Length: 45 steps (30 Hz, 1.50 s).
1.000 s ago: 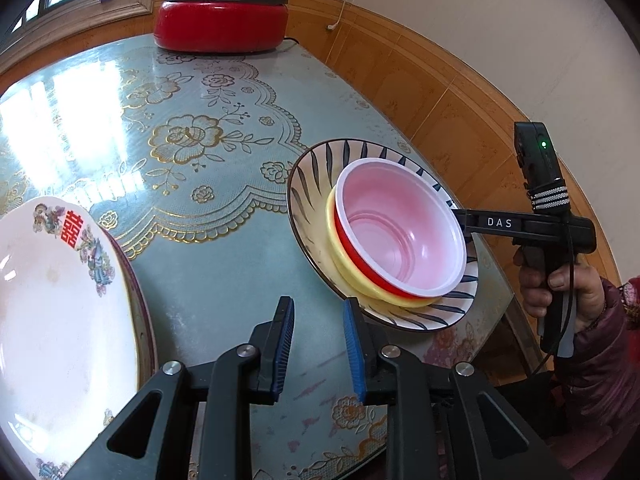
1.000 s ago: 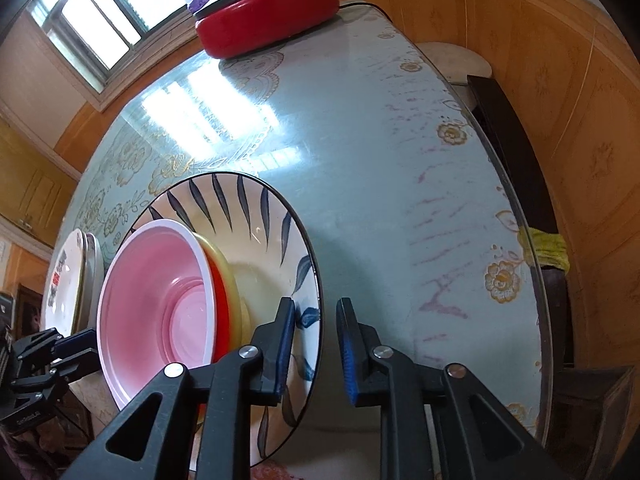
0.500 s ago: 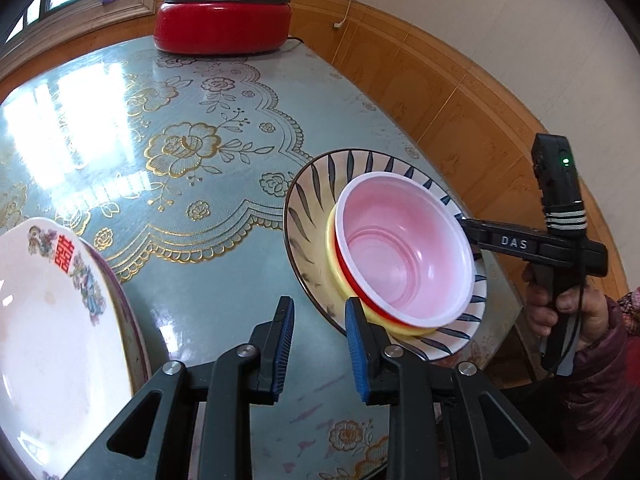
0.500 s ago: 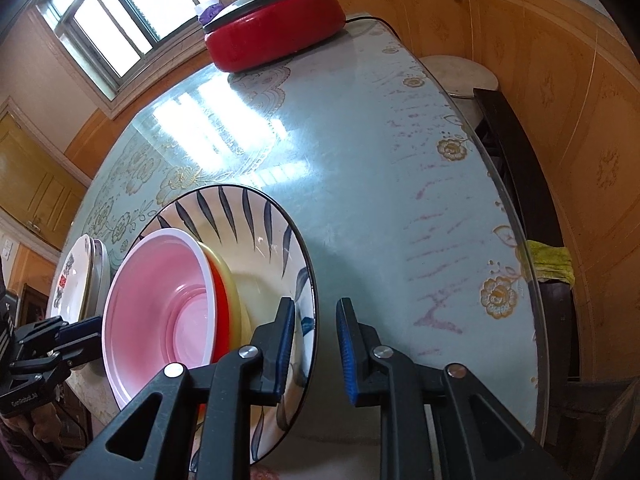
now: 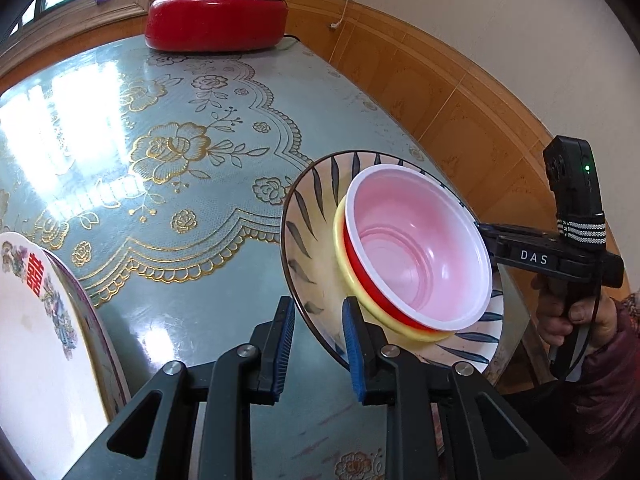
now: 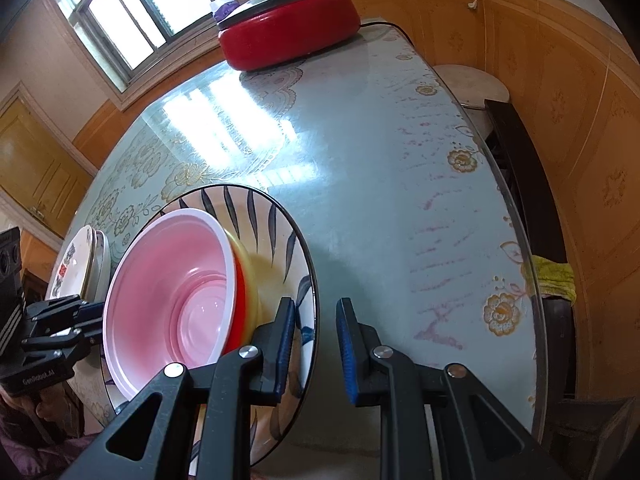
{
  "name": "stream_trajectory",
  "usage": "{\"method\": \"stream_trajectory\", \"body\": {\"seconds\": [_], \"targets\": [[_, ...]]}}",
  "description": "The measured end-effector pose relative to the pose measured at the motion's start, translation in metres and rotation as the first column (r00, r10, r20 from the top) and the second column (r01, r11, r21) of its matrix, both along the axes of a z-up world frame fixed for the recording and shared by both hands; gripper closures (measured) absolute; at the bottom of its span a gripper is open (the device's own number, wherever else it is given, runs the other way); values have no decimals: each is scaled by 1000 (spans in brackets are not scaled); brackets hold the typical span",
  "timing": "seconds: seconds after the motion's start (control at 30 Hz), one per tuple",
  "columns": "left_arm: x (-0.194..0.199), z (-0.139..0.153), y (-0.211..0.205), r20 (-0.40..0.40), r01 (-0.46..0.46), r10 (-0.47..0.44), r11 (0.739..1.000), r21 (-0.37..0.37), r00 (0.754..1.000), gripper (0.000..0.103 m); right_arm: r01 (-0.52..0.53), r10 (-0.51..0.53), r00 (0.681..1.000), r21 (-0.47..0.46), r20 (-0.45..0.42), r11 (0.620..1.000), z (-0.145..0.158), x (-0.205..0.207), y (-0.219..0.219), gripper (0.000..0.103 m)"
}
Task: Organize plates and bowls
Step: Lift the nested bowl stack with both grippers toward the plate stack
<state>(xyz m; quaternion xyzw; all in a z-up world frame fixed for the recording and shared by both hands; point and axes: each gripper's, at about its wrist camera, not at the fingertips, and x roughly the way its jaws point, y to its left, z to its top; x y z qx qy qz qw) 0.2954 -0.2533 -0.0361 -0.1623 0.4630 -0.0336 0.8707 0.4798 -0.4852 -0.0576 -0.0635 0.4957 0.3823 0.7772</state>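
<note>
The glass-topped table (image 5: 192, 216) is mostly bare ahead of both my tools, so there is plenty of open room forward. Its only big occupant is the red lidded pot (image 5: 216, 20), far beyond the tips. The table's curved edge runs close on the outer side of my right gripper (image 6: 314, 312). The sorting looks well advanced. White printed plates (image 5: 36, 340) sit stacked off to the outer side of my left gripper (image 5: 318, 312). The striped plate (image 5: 316, 216) carries a nested pile, with the pink bowl (image 5: 416, 248) on top of a red and a yellow one. My right gripper seems clamped on that plate's rim, tilting it off the table. My left gripper is slack and empty, its tips at the plate's opposite rim. I judge that setting this load down safely is what remains.
</note>
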Motion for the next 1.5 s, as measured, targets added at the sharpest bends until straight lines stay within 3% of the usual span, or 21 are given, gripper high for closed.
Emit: {"method": "stream_trajectory", "body": {"seconds": [0.27, 0.53, 0.7, 1.33, 1.5], "targets": [[8, -7, -6, -13, 22, -22, 1000, -1, 1000, 76, -67, 68, 997, -53, 32, 996, -3, -4, 12, 83], [9, -9, -7, -5, 40, -40, 999, 0, 999, 75, -125, 125, 992, -32, 8, 992, -13, -9, 19, 82], [10, -11, -4, 3, 33, -33, 999, -22, 999, 75, -106, 106, 994, -17, 8, 994, -15, -11, 16, 81], [5, -14, -16, 12, 36, -37, 997, 62, 999, 76, -48, 50, 998, -47, 44, 998, -14, -38, 12, 82], [-4, -11, -12, 22, 22, -23, 998, 51, 1000, 77, -10, 13, 998, -55, 57, 998, -12, -46, 12, 83]]}}
